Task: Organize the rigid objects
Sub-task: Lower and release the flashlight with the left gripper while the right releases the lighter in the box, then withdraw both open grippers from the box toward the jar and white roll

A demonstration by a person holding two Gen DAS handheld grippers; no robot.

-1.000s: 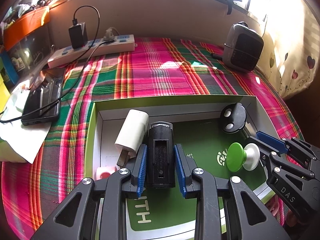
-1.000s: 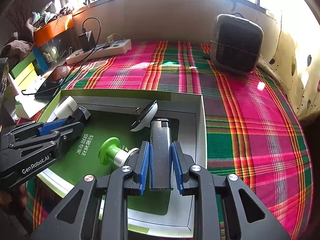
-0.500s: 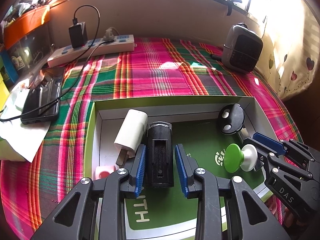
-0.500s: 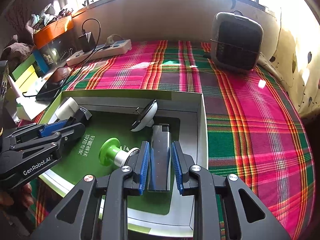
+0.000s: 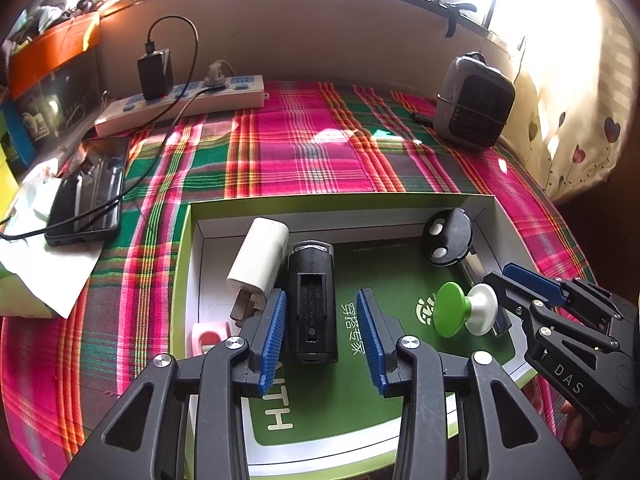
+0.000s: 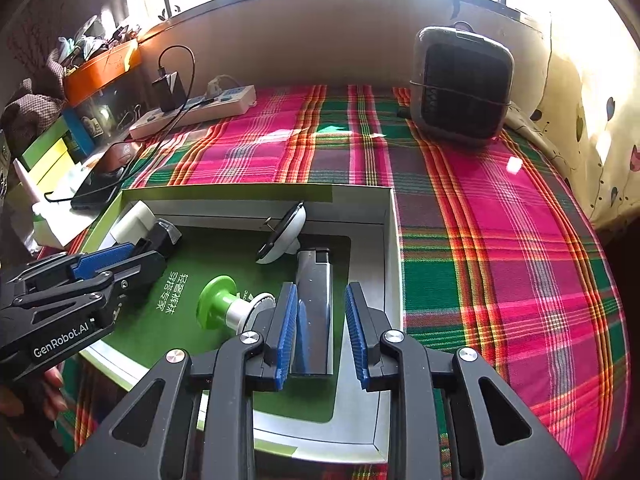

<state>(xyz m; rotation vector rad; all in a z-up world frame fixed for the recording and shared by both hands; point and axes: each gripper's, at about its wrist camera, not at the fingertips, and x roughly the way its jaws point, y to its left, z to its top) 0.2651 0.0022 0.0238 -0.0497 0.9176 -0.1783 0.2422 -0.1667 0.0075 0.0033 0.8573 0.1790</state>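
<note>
A black oblong device (image 5: 312, 304) lies on the green floor of the open box (image 5: 340, 200), between the blue pads of my left gripper (image 5: 322, 338). Its jaws are opening, with a clear gap on the right side. Beside the device lie a white charger plug (image 5: 260, 256) and a pink piece (image 5: 210, 336). A silver lighter (image 6: 316, 300) rests in the box's right corner (image 6: 390, 240) between the pads of my right gripper (image 6: 320, 332). Those jaws are opening, and a narrow gap shows on the lighter's right. A green-and-white knob (image 6: 224, 304) and a round black fob (image 5: 446, 236) lie between the two grippers.
The box sits on a plaid cloth (image 6: 500, 240). Behind it stand a grey heater (image 6: 462, 88) at the right and a power strip (image 5: 180, 100) with a black charger at the left. A phone (image 5: 88, 188) on its cable lies left of the box, beside paper.
My left jaws have spread away from the black device, which stays on the box floor. The lighter has settled lower in the box and the right pads have eased off it slightly.
</note>
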